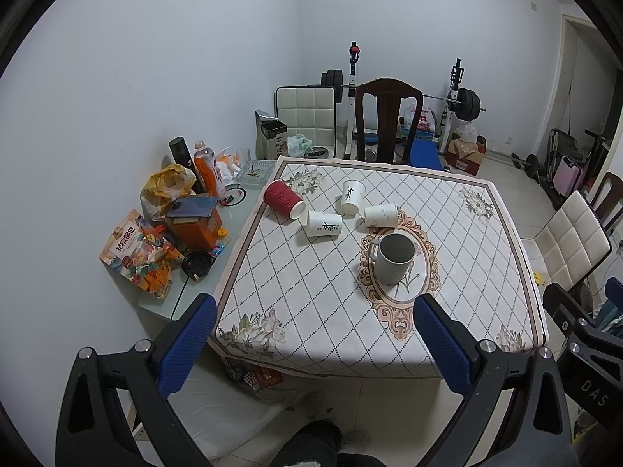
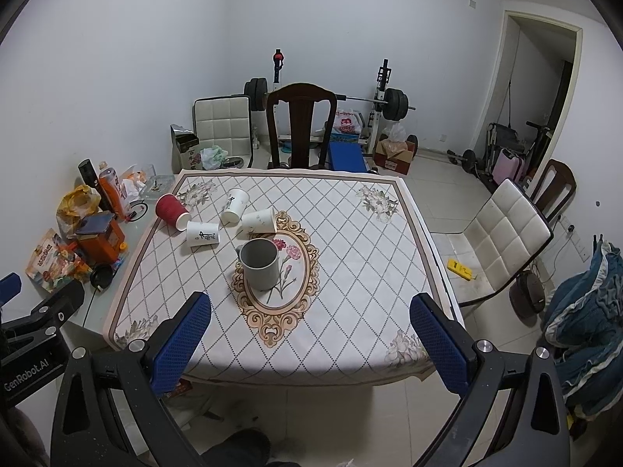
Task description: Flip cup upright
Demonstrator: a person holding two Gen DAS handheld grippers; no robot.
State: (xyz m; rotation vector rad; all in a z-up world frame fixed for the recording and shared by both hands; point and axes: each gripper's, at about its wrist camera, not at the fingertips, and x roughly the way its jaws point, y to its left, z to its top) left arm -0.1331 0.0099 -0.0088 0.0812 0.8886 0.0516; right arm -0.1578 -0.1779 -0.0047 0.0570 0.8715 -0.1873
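Cups lie tipped on the far left of your table: red cup, three white paper cups. Grey mug stands upright mid-cloth. Your left gripper and right gripper hang wide open, gripping nothing, well short of them.

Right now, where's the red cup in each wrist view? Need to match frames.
Left wrist: red cup on its side, left of centre, at the tablecloth's far-left corner.
Right wrist: red cup on its side, further left, same corner.
Shared landmark: upright grey mug on the oval medallion, nearer the camera than the red cup.
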